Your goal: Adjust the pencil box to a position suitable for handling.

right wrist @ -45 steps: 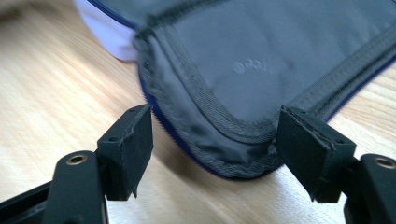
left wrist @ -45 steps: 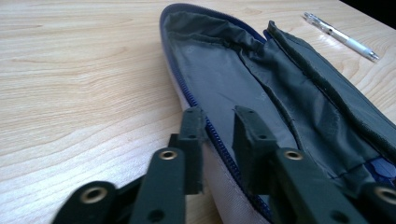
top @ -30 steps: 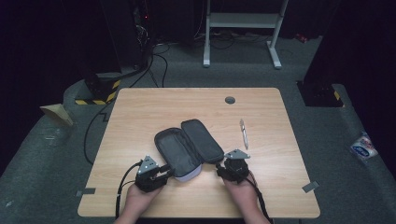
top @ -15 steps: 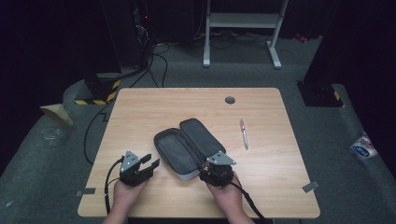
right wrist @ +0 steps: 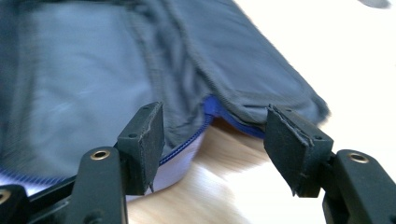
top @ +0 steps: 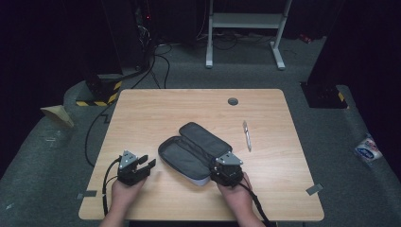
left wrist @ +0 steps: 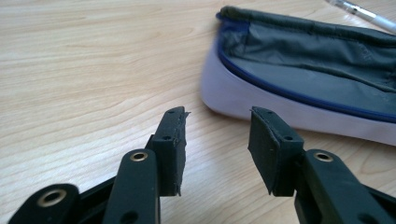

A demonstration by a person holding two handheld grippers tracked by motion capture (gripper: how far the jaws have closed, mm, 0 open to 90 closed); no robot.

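Note:
An unzipped grey pencil case with a pale lilac shell and blue zip lies spread flat at the middle of the wooden table. My left gripper rests on the table to the case's left, open and empty; in the left gripper view the case lies just beyond my fingertips. My right gripper sits at the case's near right end, open, its jaws on either side of the hinge corner without closing on it. A clear pen lies to the right of the case.
A round grommet hole sits near the table's far edge. Cables trail from both grippers over the near edge. Beyond the table are floor cables, a white stand and a dark unit with hazard tape.
My left gripper has pulled back left, away from the case. My right gripper has shifted left along the near edge to the case's right end. The case lies as before.

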